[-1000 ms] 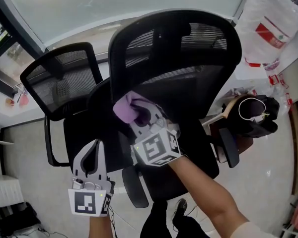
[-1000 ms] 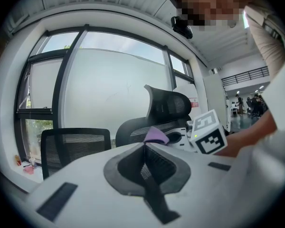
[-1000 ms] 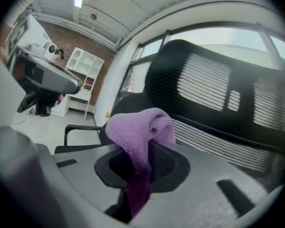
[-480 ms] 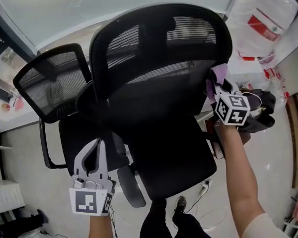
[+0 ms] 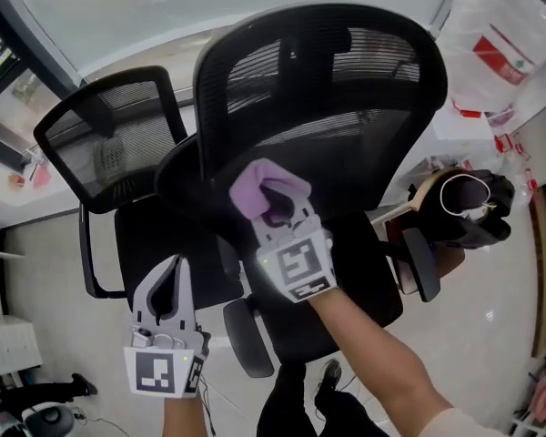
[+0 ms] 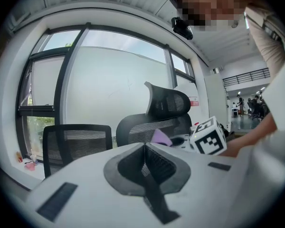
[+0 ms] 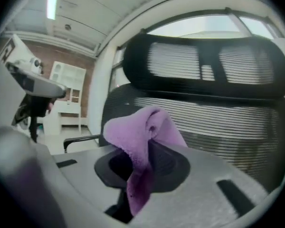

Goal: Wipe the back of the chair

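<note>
right gripper jaws clamping purple cloth, black mesh chair back just beyond

The chair is a black office one with a see-through mesh back and a separate mesh headrest on top. It stands upright, straight ahead of the right gripper's fingers. The cloth is a small fuzzy purple rag, bunched up and pinched between those fingers. One lump pokes out past the tips and a darker tail hangs down into the gap. It sits over the lower middle of the back, below the headrest, though I can't tell if it's actually touching the mesh.
</note>
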The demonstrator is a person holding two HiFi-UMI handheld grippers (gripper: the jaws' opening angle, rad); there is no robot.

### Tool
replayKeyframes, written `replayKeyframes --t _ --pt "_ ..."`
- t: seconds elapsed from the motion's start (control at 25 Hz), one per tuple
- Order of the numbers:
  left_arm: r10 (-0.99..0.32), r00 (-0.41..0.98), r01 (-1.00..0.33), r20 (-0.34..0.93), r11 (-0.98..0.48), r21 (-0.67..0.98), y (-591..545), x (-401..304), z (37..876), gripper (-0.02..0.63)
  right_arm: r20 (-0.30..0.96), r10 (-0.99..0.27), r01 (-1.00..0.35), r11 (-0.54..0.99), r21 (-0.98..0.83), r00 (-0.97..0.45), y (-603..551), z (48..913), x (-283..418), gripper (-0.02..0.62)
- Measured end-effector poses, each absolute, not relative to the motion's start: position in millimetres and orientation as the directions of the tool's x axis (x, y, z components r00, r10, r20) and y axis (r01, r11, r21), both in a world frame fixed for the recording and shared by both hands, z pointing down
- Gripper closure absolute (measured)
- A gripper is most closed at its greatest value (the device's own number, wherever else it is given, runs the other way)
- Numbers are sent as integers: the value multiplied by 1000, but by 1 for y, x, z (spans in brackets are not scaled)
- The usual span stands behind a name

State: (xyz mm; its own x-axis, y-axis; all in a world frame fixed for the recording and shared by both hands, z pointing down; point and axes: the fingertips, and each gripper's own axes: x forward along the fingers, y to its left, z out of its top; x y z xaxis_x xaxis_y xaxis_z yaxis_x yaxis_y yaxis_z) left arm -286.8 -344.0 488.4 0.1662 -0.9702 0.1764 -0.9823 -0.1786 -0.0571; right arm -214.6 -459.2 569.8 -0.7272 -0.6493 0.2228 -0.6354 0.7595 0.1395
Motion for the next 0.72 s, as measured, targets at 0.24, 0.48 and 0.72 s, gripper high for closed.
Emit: replayKeyframes --t 0.24,0.48,0.72 --pt "-975 133 -987 180 -146 -61 -334 -305 491 600 294 -442 -405 897 179 -848 -383 599 -315 540" --pt "-971 151 -985 183 -163 -52 -340 -298 499 599 272 -600 -587 798 135 -753 -450 612 -206 540" --pt "-959 211 -974 191 -223 -44 -356 -267 505 598 309 -847 -880 471 59 -432 -548 632 11 540"
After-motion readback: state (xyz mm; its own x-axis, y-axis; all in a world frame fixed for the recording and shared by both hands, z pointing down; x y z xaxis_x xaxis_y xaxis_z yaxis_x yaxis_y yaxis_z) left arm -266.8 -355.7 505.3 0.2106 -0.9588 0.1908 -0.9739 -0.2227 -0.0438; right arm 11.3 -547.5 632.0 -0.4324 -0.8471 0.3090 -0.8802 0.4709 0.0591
